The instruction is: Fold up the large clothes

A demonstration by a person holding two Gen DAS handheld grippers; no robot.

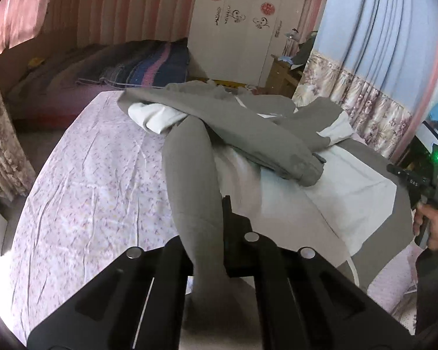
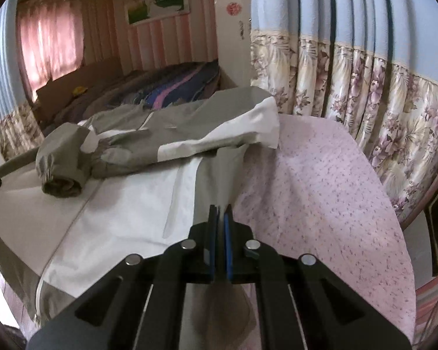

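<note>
A large grey and white jacket lies spread on the bed's floral sheet. My left gripper is shut on the jacket's grey left side, which rises as a raised fold between its fingers. One grey sleeve lies folded across the white body. In the right wrist view the jacket lies to the left, its sleeve cuff rolled. My right gripper is shut on the jacket's grey right edge, which runs between the blue pads. The right gripper also shows in the left wrist view.
A second bed with a striped blanket stands behind. A white wardrobe is at the back. Floral and blue curtains hang to the right of the bed. The sheet stretches to the right edge.
</note>
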